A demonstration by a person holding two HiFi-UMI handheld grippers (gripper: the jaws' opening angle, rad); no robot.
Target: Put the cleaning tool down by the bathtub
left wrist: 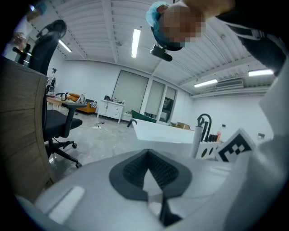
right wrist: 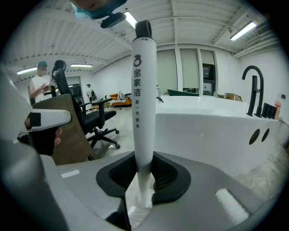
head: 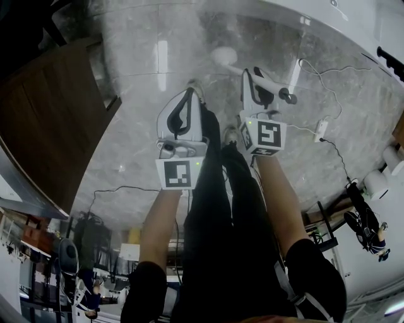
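Right gripper (right wrist: 144, 175) clamped on the cleaning tool (right wrist: 144, 85), pads pressed to either side of the white shaft near its thinner end, black-capped end standing well clear of the jaws. Gripped that way, probably, to keep the long shaft steady and steerable while bringing it down beside the bathtub (right wrist: 212, 131).

From the head view: right gripper (head: 254, 79) angled down over the marble floor (head: 139, 94), cleaning tool (head: 273, 86) running crosswise through its jaws, round white end out to one side and black cap out to the other. Hard to say from up there whether the round end meets the floor.

Bathtub (head: 328, 16) near, curving along the top right, apart from the cleaning tool.

Left gripper (head: 188, 101) just beside the right one, closed on nothing in its own view (left wrist: 149, 173); likely kept idle because one grip is enough for so light a load. Not yet set down, judging by the firm hold.
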